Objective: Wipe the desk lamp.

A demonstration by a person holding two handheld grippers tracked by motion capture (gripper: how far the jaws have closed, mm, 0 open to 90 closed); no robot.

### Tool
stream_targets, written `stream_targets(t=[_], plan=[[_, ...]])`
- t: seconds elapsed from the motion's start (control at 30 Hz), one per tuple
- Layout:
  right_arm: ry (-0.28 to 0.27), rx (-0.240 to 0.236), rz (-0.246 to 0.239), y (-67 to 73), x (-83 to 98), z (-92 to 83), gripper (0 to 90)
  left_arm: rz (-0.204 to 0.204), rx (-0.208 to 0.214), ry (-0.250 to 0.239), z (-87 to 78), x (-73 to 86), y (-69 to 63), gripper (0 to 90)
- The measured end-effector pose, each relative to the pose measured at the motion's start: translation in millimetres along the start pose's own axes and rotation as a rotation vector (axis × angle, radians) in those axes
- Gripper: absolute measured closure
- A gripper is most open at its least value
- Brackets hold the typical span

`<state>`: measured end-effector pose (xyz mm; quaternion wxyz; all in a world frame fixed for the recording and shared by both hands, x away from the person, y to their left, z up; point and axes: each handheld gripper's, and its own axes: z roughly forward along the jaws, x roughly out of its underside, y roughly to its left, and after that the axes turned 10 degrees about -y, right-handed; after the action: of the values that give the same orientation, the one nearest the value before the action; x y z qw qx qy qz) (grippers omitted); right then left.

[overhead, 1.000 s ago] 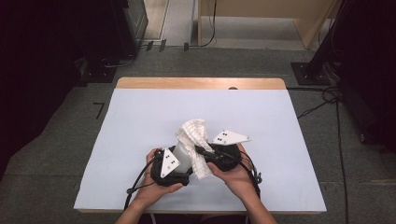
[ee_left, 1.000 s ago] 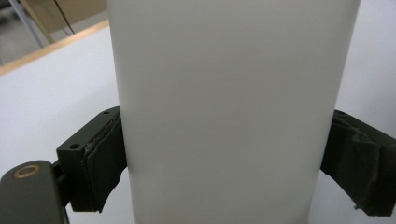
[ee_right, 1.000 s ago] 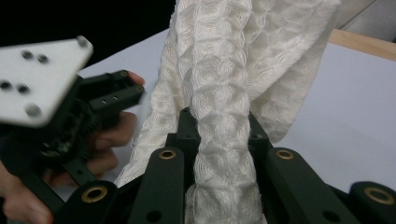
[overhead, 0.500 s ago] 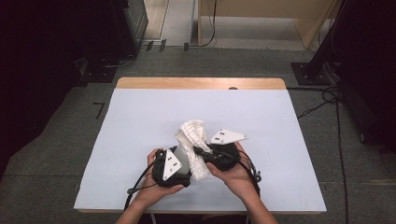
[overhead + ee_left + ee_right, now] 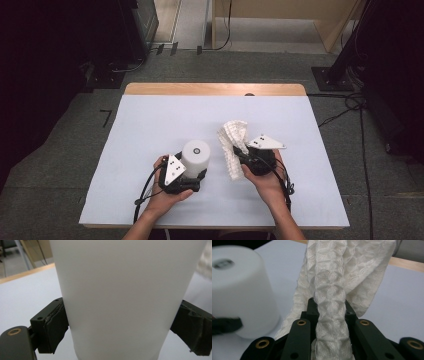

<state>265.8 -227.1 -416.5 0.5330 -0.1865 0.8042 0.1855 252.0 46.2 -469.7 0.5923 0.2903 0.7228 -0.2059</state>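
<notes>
Grippers divide the work: left gripper (image 5: 194, 170) steadies the white cylinder (image 5: 195, 158) upright; right gripper (image 5: 243, 156), at three o'clock, clamps netted sleeve (image 5: 233, 145) clear.

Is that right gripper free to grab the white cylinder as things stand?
Probably not: the right gripper is already shut on a white waffle-textured cloth, and the left gripper clamps the white cylinder.

The cup (image 5: 195, 157) stands upside down on the table (image 5: 150, 125), near the front edge and left of centre, between the left gripper's (image 5: 186, 176) jaws. Right of it, apart, the cloth (image 5: 233, 145) hangs from the right gripper (image 5: 243, 156), bunched above the table.
</notes>
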Motion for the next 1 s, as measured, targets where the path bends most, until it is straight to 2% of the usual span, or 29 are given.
stream_targets(t=[0.03, 0.1, 0.13, 0.17, 0.2, 0.37, 0.4, 0.43, 0.47, 0.5, 0.67, 0.77, 0.8, 0.9, 0.93, 0.97, 1.0], plan=[[0.0, 0.0, 0.0, 0.0, 0.0, 0.0, 75.3, 0.0, 0.0, 0.0, 0.0, 0.0, 0.0, 8.5], [0.004, 0.055, -0.011, -6.2, 9.5, 0.8, 75.2, -0.014, -0.033, -0.029, 2.7, 1.2, 2.5, 8.5], [0.015, 0.076, -0.002, -11.0, 18.0, 2.4, 75.2, -0.009, -0.051, -0.025, 5.9, 3.3, 3.4, 8.5], [0.015, 0.076, -0.002, -11.0, 18.0, 2.4, 75.2, -0.009, -0.051, -0.025, 5.9, 3.3, 3.4, 8.5], [0.041, 0.093, -0.009, -13.2, 26.6, 4.5, 75.1, 0.005, -0.053, -0.01, 8.6, 5.8, 3.8, 8.5], [0.087, 0.099, -0.046, -9.8, 37.2, 8.1, 74.6, 0.032, -0.06, 0.022, 8.6, 8.8, 2.9, 8.5], [0.105, 0.08, -0.054, -8.0, 40.9, 10.2, 74.3, 0.061, -0.057, 0.054, 8.7, 10.9, 1.5, 8.5], [0.105, 0.08, -0.054, -8.0, 40.9, 10.2, 74.3, 0.061, -0.057, 0.054, 8.7, 10.9, 1.5, 8.5], [0.126, 0.071, -0.059, -6.5, 45.2, 12.7, 74.0, 0.054, -0.051, 0.061, 5.9, 11.5, 2.7, 8.4], [0.126, 0.071, -0.059, -6.5, 45.2, 12.7, 74.0, 0.054, -0.051, 0.061, 5.9, 11.5, 2.7, 8.4], [0.16, 0.052, -0.041, -7.1, 55.0, 19.1, 73.8, 0.003, -0.031, 0.074, -0.5, 13.2, 9.7, 8.3], [0.169, 0.045, -0.047, -6.2, 56.8, 21.8, 73.7, -0.009, -0.029, 0.068, -2.5, 12.8, 11.6, 8.2], [0.18, 0.036, -0.05, -5.2, 58.5, 24.1, 73.3, -0.026, -0.018, 0.061, -4.0, 12.1, 13.9, 8.2], [0.189, 0.031, -0.055, -4.0, 60.1, 25.6, 72.5, -0.035, -0.006, 0.058, -5.3, 11.1, 15.6, 8.3], [0.187, 0.029, -0.052, -3.7, 59.9, 25.1, 69.9, -0.054, 0.008, 0.044, -7.5, 9.3, 18.0, 8.3], [0.187, 0.029, -0.052, -3.7, 59.9, 25.1, 69.9, -0.054, 0.008, 0.044, -7.5, 9.3, 18.0, 8.2], [0.173, 0.025, -0.02, -3.7, 58.1, 23.7, 62.8, -0.081, 0.024, 0.026, -9.3, 7.9, 20.7, 8.2]])
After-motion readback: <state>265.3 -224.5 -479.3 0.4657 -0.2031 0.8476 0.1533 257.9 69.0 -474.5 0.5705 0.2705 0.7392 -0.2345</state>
